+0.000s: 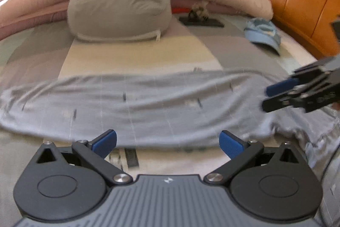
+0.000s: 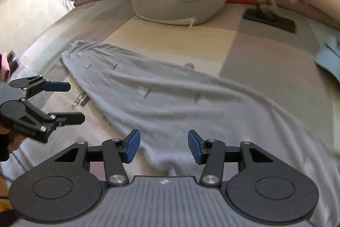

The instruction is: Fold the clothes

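Grey garment (image 1: 148, 103) spread in a long band across the patchwork bed (image 1: 131, 56), left tongs (image 1: 167, 142) released over its near edge, right tongs (image 2: 163, 146) released above it, pillow (image 1: 119, 7) beyond.

Soft daylight glares at the upper left corner; both fisheye views bend at the edges, smeared by motion blur.

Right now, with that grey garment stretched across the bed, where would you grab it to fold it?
Probably by the near long edge of the grey garment, coming from this side and above. It lies flat in a long band, and both the left gripper and right gripper hang open by that edge.
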A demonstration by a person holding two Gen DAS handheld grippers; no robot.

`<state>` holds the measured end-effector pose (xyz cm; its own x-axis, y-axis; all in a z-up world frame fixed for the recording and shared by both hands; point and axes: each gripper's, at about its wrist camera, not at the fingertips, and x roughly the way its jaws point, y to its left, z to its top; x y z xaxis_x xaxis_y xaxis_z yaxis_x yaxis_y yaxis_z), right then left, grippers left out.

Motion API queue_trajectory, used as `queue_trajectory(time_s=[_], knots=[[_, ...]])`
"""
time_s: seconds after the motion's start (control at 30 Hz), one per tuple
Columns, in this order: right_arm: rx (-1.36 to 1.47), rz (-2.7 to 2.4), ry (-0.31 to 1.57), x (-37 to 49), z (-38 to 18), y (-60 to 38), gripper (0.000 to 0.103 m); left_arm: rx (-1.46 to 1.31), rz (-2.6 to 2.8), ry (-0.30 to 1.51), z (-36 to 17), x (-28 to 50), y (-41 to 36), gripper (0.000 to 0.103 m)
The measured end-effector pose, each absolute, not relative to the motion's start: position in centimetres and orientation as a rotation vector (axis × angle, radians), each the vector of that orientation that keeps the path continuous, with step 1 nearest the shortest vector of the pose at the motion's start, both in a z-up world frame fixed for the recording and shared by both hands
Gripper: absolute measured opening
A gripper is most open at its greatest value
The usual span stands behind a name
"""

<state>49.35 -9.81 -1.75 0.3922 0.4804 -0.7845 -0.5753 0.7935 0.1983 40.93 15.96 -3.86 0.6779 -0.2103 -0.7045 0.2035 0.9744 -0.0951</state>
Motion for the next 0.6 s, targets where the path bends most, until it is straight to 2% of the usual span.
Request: queue_trajectory(time_s=[0.1, 0.23, 0.6], knots=[[-0.16, 0.693, 0.961, 52.0, -1.9, -7.7, 0.055, -0.006, -0.253, 0.771, -4.4, 42.8, 16.4, 0.102], [-0.237, 0.713, 0.972, 55.5, -2.2, -5.1, 0.055, -0.044, -0.198, 0.847, -7.3, 45.2, 17.3, 0.102], [-0.327, 0.868, 1.023, 63.7, -4.3, 0.6, 0.054, -0.021, -0.176, 0.829, -8.5, 44.3, 17.2, 0.102]])
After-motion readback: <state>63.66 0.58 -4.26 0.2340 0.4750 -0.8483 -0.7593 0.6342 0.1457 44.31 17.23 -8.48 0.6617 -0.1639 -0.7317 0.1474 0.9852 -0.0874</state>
